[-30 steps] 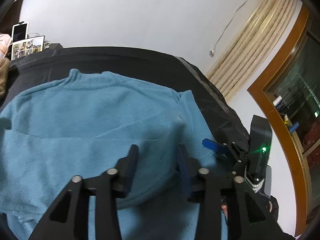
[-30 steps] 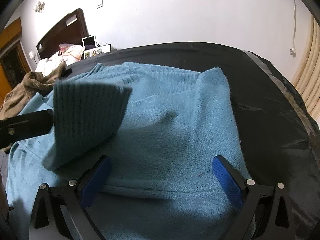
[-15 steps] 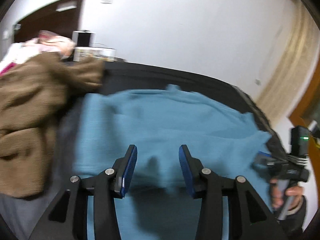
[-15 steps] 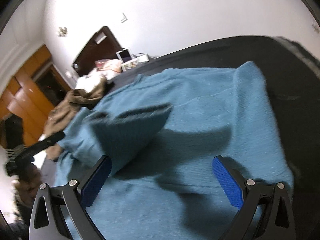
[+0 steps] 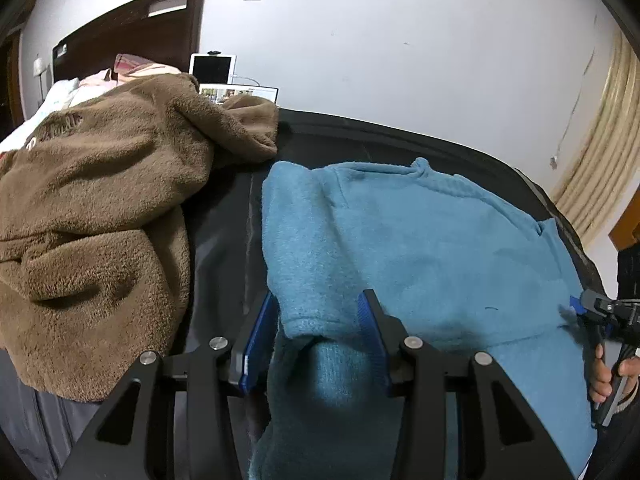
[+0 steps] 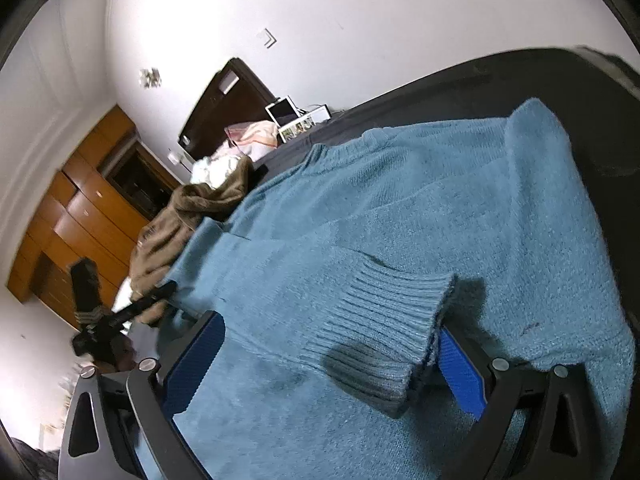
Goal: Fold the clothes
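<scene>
Left gripper (image 5: 316,330), narrowly parted astride the sweater (image 5: 432,256) edge at lower centre, should close fully before lifting; right gripper (image 6: 328,364) gapes wide.

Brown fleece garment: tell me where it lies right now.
In the left wrist view the brown fleece garment lies heaped on the dark surface, left of the blue sweater, with a strip of dark surface between them.

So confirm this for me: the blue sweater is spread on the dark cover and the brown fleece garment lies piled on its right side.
Not quite. The brown fleece garment lies piled to the left of the blue sweater, not the right; the left wrist view shows it. The sweater is indeed spread on the dark cover.
</scene>
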Action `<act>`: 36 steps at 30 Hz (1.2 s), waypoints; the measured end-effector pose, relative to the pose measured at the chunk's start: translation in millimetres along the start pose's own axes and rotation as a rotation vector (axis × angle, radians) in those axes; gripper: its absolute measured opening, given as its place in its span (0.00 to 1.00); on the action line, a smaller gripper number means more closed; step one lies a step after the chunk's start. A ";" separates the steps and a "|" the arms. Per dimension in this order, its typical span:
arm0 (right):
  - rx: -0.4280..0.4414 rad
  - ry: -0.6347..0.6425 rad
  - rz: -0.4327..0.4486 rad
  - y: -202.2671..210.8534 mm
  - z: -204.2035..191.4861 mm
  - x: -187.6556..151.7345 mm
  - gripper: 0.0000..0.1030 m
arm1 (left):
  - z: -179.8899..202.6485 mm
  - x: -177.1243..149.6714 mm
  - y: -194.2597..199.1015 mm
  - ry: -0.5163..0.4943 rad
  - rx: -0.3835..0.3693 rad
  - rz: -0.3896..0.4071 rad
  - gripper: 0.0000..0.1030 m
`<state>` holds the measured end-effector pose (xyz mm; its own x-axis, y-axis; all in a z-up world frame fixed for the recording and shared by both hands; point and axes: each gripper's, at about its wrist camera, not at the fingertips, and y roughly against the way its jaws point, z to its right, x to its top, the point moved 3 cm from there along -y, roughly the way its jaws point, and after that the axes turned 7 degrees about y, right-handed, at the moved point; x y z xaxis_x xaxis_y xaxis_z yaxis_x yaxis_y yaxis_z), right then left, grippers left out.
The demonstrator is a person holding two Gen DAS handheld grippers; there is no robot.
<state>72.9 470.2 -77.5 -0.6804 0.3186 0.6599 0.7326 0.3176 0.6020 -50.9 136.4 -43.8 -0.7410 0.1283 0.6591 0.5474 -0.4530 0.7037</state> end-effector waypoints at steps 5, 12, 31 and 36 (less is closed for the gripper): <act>-0.156 0.037 -0.042 -2.2 3.3 1.0 0.48 | -8.6 -2.8 -0.8 -0.016 0.020 -0.009 0.59; -0.257 0.057 -0.078 5.0 10.5 12.1 0.12 | -8.8 -7.9 -1.9 -0.071 0.048 -0.017 0.68; -0.641 0.140 0.086 35.6 21.6 50.5 0.10 | -13.3 -9.0 -12.5 -0.075 0.019 -0.085 0.78; -0.625 0.082 0.025 28.7 41.5 40.0 0.22 | -22.4 -9.6 -15.2 -0.027 0.040 -0.106 0.79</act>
<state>66.0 529.2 -52.5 -0.6778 0.2420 0.6942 0.6368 -0.2787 0.7189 -60.8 122.3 -66.8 -0.7849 0.1976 0.5873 0.4824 -0.3999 0.7794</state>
